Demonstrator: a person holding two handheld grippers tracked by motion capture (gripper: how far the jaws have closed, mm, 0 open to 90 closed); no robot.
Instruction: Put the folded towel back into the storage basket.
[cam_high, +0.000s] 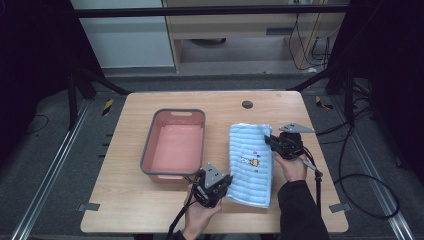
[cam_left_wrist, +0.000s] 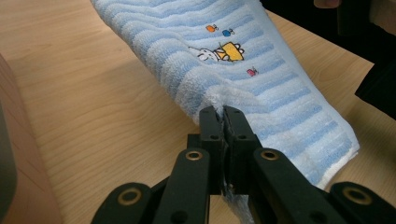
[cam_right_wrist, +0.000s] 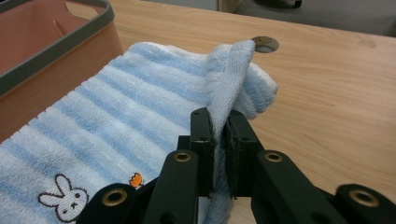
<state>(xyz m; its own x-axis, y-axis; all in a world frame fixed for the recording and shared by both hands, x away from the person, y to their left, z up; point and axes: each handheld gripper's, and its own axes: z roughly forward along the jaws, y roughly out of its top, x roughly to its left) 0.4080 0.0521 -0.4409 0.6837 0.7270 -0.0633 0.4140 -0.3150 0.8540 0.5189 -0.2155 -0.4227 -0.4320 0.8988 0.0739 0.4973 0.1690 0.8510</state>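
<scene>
1. The table was pale wood grain, with a round grommet near its far edge.
2. A pink rectangular bin with a grey rim sat left of the towel.
3. The towel, fluffy blue-striped terry with a small rabbit embroidery, lay at table centre-right.
4. The left hand-held gripper pinched the towel's near-left edge; the right hand-held gripper clamped its far-right corner, hiding the fabric between the jaws.

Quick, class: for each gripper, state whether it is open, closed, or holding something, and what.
Left gripper: closed, pinching the near edge of the blue striped towel.
Right gripper: closed, pinching a raised fold of the same towel at its far end.
</scene>
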